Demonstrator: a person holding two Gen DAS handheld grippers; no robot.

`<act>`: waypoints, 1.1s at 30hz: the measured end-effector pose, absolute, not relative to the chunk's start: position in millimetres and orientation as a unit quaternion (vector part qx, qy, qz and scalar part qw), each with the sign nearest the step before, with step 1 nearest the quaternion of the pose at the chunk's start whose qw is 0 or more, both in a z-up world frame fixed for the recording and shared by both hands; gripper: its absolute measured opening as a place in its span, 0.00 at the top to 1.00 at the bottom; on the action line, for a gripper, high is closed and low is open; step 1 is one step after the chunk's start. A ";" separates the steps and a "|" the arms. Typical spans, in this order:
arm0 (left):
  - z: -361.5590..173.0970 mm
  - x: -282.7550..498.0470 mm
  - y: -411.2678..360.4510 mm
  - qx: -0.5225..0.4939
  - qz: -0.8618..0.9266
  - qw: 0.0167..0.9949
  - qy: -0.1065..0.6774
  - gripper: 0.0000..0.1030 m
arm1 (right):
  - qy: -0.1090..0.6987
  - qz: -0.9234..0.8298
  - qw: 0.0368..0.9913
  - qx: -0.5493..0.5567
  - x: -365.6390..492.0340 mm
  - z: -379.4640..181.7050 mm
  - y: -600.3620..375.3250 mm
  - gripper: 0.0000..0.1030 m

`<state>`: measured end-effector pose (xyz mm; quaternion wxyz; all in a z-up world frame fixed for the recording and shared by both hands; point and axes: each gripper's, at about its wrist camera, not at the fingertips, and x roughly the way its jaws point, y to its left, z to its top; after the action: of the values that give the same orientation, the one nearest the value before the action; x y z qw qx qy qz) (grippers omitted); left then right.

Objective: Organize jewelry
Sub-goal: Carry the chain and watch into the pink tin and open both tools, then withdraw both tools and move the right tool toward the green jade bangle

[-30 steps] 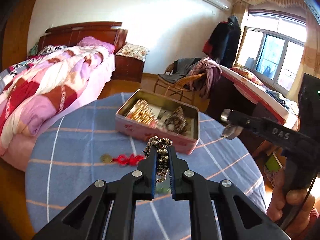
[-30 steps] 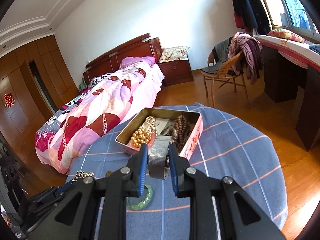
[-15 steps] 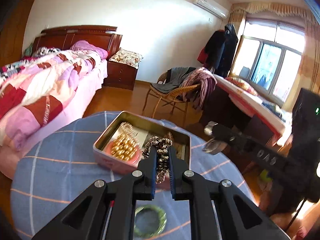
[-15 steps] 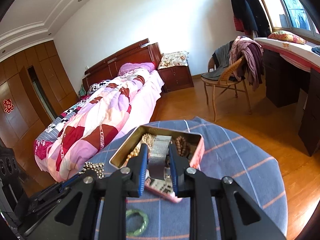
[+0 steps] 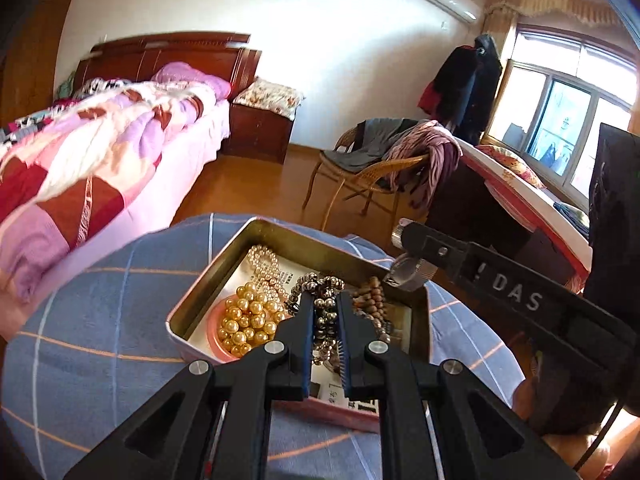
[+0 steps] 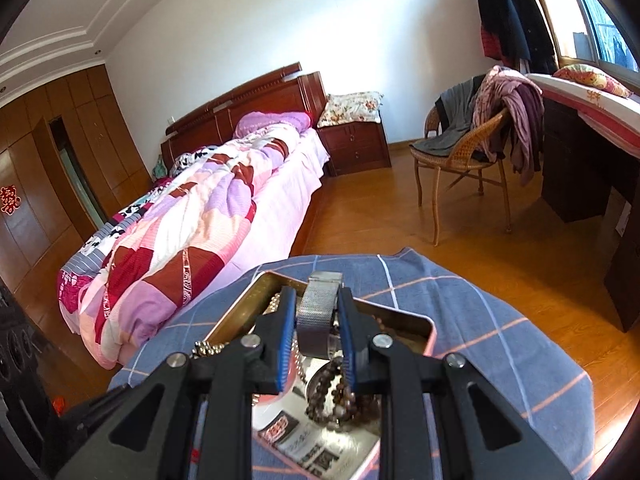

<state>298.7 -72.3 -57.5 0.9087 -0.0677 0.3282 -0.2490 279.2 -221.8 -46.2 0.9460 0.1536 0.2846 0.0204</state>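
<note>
Hovering over one pink tin of gold, pearl and wooden beads, my left gripper clamped a dark-and-silver bead bracelet, my right gripper a steel-mesh watch band.

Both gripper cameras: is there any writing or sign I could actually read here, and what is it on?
"DAS": white letters on the right gripper, seen from the left wrist view.
Red paper sign on the wardrobe door: too blurred to read.
Printed papers in the tin: too small to read.
</note>
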 end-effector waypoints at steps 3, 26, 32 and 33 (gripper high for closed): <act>-62.2 305.4 -77.4 -0.067 -0.249 0.908 0.332 0.91 | 0.297 0.024 0.943 0.147 293.1 -54.0 -220.2 0.77; -80.5 314.3 -79.0 -0.046 -0.190 0.910 0.367 0.31 | 0.275 -0.034 0.940 0.197 253.1 -53.4 -255.1 0.59; -68.6 291.8 -53.6 -0.037 -0.171 0.919 0.353 0.31 | 0.281 -0.034 0.936 0.209 232.1 -55.5 -251.4 0.58; -68.1 286.6 -47.4 -0.034 -0.166 0.920 0.353 0.31 | 0.284 -0.034 0.935 0.209 224.8 -57.0 -249.8 0.59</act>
<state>286.6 -47.4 -68.1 0.9201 -0.0341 0.3533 -0.1655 224.8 -249.8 -57.0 0.9353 0.2092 0.2835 -0.0335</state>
